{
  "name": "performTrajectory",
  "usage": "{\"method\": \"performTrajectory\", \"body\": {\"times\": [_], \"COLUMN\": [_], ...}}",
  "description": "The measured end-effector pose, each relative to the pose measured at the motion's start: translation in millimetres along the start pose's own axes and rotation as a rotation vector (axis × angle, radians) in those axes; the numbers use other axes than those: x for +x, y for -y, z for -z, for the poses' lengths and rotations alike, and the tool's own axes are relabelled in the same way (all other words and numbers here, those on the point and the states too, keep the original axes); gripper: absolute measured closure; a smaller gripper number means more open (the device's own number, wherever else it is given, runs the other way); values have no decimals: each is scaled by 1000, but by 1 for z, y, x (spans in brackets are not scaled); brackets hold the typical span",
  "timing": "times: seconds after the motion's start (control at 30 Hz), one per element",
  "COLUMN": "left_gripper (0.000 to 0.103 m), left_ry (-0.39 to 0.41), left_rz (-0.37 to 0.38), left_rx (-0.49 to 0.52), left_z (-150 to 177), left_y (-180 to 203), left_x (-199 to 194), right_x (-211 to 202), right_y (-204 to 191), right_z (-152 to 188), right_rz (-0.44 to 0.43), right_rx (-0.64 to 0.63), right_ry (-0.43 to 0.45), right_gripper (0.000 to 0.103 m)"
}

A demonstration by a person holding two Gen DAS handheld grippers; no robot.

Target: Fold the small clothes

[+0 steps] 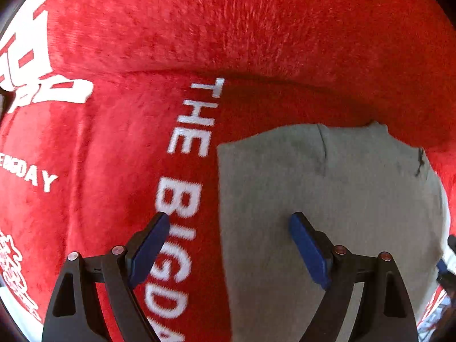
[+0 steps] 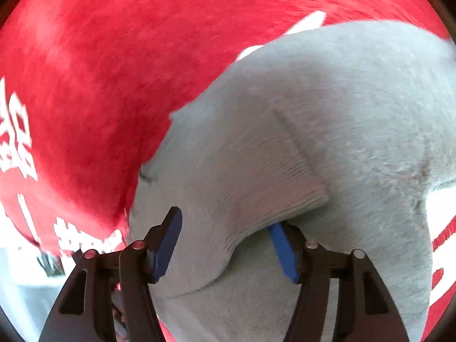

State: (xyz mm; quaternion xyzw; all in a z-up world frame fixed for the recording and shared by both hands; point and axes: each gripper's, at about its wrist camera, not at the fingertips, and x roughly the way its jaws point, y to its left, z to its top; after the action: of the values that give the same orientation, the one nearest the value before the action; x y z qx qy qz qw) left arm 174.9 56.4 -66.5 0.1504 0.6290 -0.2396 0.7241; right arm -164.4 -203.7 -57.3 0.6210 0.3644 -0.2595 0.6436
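Your spread right tool (image 2: 226, 245) straddles a ribbed fold of the small grey knit garment (image 2: 327, 119) lying on the red fleece blanket with white lettering (image 2: 85, 85), so closing may pinch several layers and drag it askew, while your left tool (image 1: 229, 246), also spread, hovers over its edge.

Red plush blanket (image 1: 256, 28) — white lettering (image 1: 188, 148) — fills the background.

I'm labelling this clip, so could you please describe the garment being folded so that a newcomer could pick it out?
A fuzzy red blanket with white lettering covers the whole surface. On it lies the grey garment, a small plain knit piece with a ribbed cuff. It is the only grey, unprinted item there.
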Motion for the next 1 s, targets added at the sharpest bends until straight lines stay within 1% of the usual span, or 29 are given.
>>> {"method": "performTrajectory", "body": {"times": [0.03, 0.07, 0.1, 0.17, 0.2, 0.27, 0.3, 0.37, 0.5, 0.53, 0.57, 0.63, 0.7, 0.77, 0.8, 0.83, 0.87, 0.93, 0.97, 1.0], "left_gripper": [39, 53, 84, 91, 92, 92, 92, 92, 92, 92, 92, 92, 92, 92, 92, 92, 92, 92, 92, 92], "left_ry": [0, 12, 14, 31, 45, 65, 63, 56, 61, 62, 68, 77, 71, 65, 68, 71, 72, 66, 61, 57], "left_rz": [8, 33, 54, 47, 44, 36, 37, 42, 12, 4, -11, -55, -62, -66, -75, -80, -80, -76, -73, -71], "left_rx": [-6, -3, 5, 18, 24, 10, -4, -32, -27, -33, -40, -47, -56, -57, -51, -47, -43, -41, -44, -44], "left_z": [-2, -4, -4, -5, -5, -2, -3, -4, -8, -8, -8, -12, -11, -6, -2, 1, 7, 23, 28, 38], "left_y": [1, 3, 6, 9, 8, 2, -2, -8, -16, -20, -23, -35, -47, -55, -59, -61, -66, -65, -68, -59], "left_x": [0, -3, -6, -12, -15, -18, -18, -16, -16, -19, -22, -30, -37, -46, -53, -58, -62, -68, -70, -72], "right_x": [6, 7, 5, 2, -3, -7, -7, -2, 14, 12, 9, 2, -3, -9, -11, -7, -4, 10, 16, 27], "right_y": [0, 1, -3, -16, -34, -47, -50, -39, -1, 10, 14, 19, 13, 5, -3, -9, -19, -34, -41, -50], "right_z": [-5, -7, -14, -22, -24, -26, -28, -34, -34, -32, -31, -29, -26, -19, -11, -8, 3, 25, 37, 51], "right_rz": [-4, 9, 36, 32, 29, 36, 43, 70, 153, 123, 105, 108, 148, 164, 155, 143, 109, 42, 2, -31], "right_rx": [25, 31, 4, -95, -190, -266, -277, -243, -155, -114, -91, -54, -70, -99, -114, -122, -142, -167, -178, -192], "right_ry": [0, -5, -16, -16, -1, 19, 28, 31, 3, 8, 14, 22, 15, -1, -15, -24, -54, -127, -178, -234], "right_gripper": [55, 96, 95, 95, 95, 96, 96, 95, 95, 97, 97, 92, 85, 66, 61, 60, 60, 60, 60, 60]}}
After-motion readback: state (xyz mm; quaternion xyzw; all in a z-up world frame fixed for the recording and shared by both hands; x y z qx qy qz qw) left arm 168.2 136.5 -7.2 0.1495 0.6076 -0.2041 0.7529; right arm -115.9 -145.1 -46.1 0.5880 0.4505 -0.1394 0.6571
